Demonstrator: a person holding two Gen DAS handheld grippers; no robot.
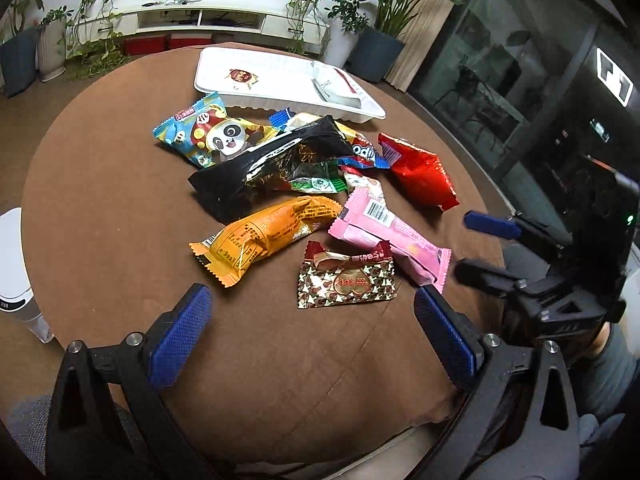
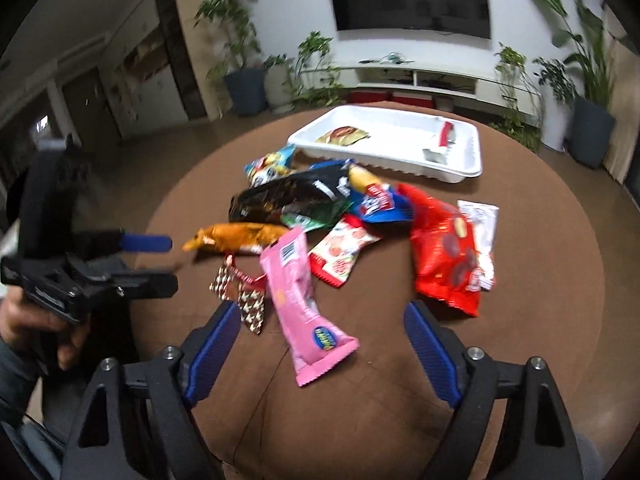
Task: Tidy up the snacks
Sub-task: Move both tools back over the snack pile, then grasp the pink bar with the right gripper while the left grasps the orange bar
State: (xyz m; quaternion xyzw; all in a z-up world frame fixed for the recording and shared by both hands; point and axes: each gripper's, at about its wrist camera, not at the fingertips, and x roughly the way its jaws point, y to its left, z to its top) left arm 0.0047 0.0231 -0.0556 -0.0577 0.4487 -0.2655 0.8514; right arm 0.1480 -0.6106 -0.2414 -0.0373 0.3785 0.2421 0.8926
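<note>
A pile of snack packets lies on the round brown table (image 1: 100,208): a panda packet (image 1: 208,132), a black bag (image 1: 276,164), an orange packet (image 1: 264,236), a pink packet (image 1: 384,232), a red bag (image 1: 420,176) and a small brown-and-gold packet (image 1: 346,280). A white tray (image 1: 288,100) at the far side holds two packets. My left gripper (image 1: 312,336) is open and empty, just short of the brown-and-gold packet. My right gripper (image 2: 320,348) is open and empty, its fingers either side of the pink packet's (image 2: 300,300) near end.
The right gripper shows at the right of the left wrist view (image 1: 492,248); the left gripper shows at the left of the right wrist view (image 2: 152,260). A white bin (image 1: 16,264) stands left of the table. Potted plants and a TV cabinet (image 1: 200,16) stand behind.
</note>
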